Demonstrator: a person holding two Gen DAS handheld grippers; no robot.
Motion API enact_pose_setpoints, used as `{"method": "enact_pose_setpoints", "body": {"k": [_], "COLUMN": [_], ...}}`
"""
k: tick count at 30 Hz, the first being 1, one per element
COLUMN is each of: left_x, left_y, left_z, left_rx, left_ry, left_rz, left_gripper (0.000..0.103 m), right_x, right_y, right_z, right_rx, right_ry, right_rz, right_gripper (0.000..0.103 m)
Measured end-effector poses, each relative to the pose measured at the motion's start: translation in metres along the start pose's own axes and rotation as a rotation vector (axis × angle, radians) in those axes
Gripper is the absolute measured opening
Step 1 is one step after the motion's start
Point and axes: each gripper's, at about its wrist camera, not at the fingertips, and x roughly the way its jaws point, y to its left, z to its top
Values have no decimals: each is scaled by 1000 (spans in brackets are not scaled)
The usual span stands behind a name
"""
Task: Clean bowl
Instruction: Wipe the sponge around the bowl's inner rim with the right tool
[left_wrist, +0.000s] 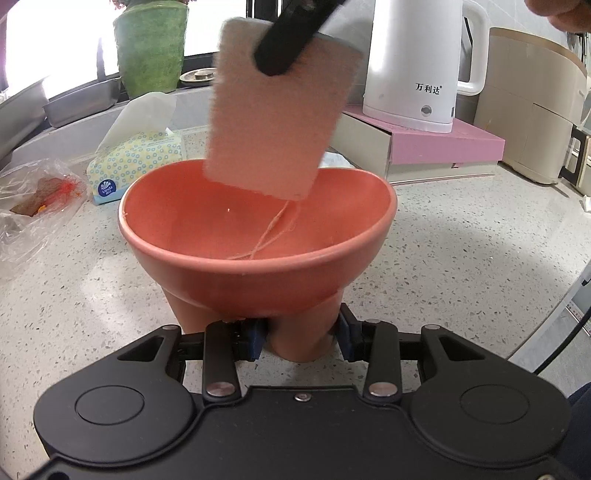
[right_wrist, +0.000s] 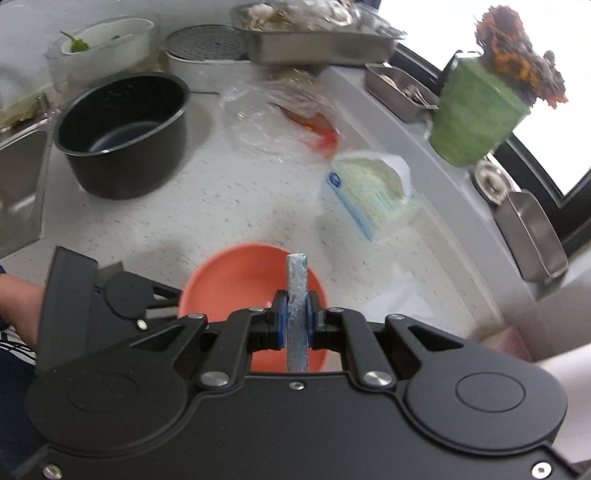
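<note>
A coral-pink footed bowl (left_wrist: 258, 236) stands on the speckled counter. My left gripper (left_wrist: 301, 338) is shut on one foot of the bowl, its blue pads pressing either side. My right gripper (right_wrist: 297, 321) is shut on a flat scouring sponge (left_wrist: 277, 110), which hangs above the bowl with its lower edge dipping just past the far rim; a loose thread trails into the bowl. In the right wrist view the sponge (right_wrist: 297, 291) shows edge-on over the bowl (right_wrist: 240, 284).
A tissue pack (left_wrist: 136, 162), a plastic bag (left_wrist: 33, 199), a green flower pot (left_wrist: 151, 48), a white kettle (left_wrist: 417, 62) on a pink box, a black pot (right_wrist: 122, 133) and steel trays (right_wrist: 317, 40) stand around.
</note>
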Motion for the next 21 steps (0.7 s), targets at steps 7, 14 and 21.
{"method": "enact_pose_setpoints", "body": {"k": [7,14,21], "left_x": [1,1,2], "left_y": [0,0,-1], "left_z": [0,1,1], "left_rx": [-3,-2,2], "left_ry": [-2,-1,1], "left_rz": [0,0,0], "left_gripper": [38,38,38], "right_x": [3,24,29], "right_y": [-5,-24,-13], "right_z": [-16,-20,-9], "right_rx": [144,421,314], "right_ry": [14,-42,-43], "right_rz": [176,253,86], "right_gripper": [11,11,11]}}
